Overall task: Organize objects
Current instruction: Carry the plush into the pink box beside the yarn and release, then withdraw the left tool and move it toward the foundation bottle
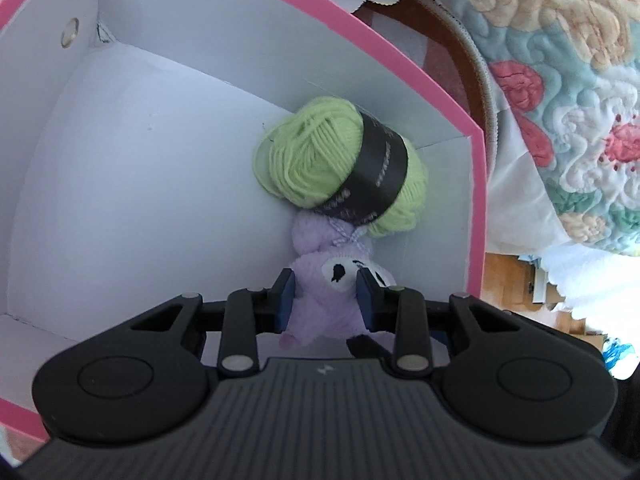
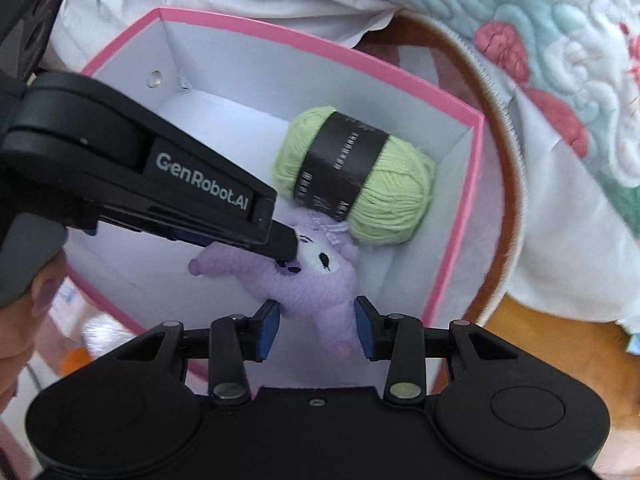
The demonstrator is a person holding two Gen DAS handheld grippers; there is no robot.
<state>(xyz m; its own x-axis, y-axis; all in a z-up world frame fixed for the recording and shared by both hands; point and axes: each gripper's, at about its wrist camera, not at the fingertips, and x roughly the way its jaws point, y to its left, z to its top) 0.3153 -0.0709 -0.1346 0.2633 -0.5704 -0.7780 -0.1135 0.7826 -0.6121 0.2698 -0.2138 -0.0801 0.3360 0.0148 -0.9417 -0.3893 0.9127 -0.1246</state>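
A purple plush toy lies inside a pink-rimmed white box, right against a ball of light green yarn with a black band. My left gripper reaches into the box and its blue pads are shut on the plush. In the right wrist view the plush lies below the green yarn in the box. The left gripper comes in from the left onto the plush's head. My right gripper is open above the box, its pads either side of the plush's lower body without touching.
The box stands on a round brown surface with a pale edge. A floral quilt and white cloth lie behind and to the right. Wood flooring shows at the lower right.
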